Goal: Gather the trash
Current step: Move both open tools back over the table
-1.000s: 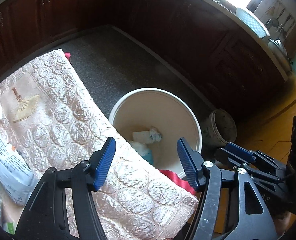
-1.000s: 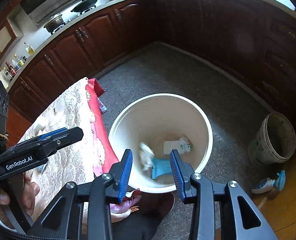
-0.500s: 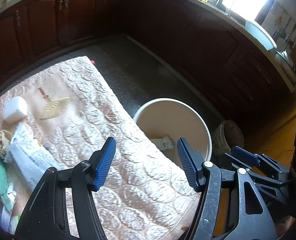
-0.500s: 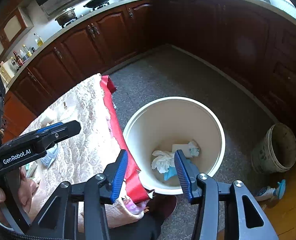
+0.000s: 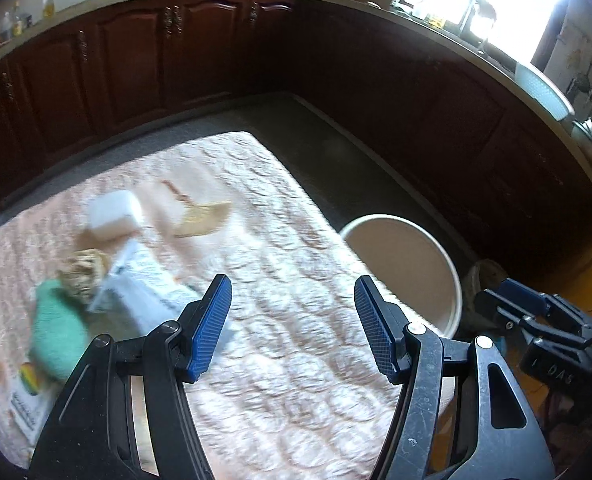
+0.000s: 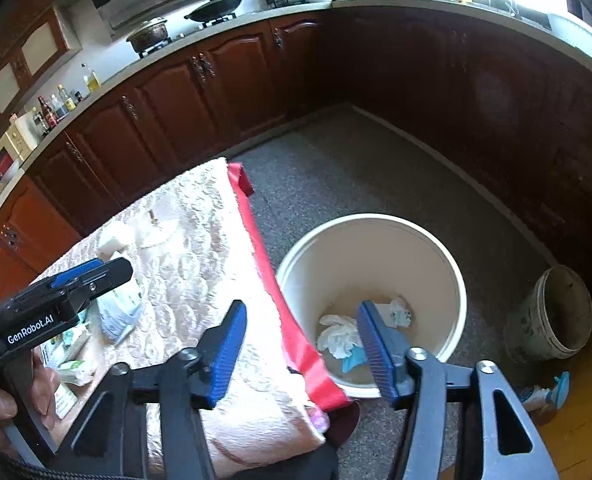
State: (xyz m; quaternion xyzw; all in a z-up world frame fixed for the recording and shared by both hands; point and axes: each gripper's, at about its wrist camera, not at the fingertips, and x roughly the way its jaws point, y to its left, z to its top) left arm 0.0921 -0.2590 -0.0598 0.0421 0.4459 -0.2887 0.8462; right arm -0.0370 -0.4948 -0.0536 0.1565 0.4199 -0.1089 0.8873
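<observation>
A cream bin [image 6: 452,276] stands on the floor right of the quilted table [image 5: 287,280]; it holds a white tissue [image 6: 338,336], a blue scrap and a small carton. Its rim [image 5: 452,276] shows in the left wrist view. On the table lie a white packet [image 5: 139,296], a green wrapper [image 5: 57,332], a crumpled brown wad [image 5: 81,272] and a white box [image 5: 111,216]. My left gripper [image 5: 291,324] is open and empty above the table. My right gripper [image 6: 302,352] is open and empty over the table's edge beside the bin.
A dirty small bucket [image 6: 552,316] and a blue-topped spray bottle [image 6: 548,392] sit on the floor right of the bin. Dark wood cabinets [image 6: 223,92] ring the room. A red cloth edge [image 6: 279,300] hangs along the table side.
A tissue dropped from the right gripper into the bin. Both grippers have swung left, from over the bin toward the table and its litter. The right jaws have widened.
</observation>
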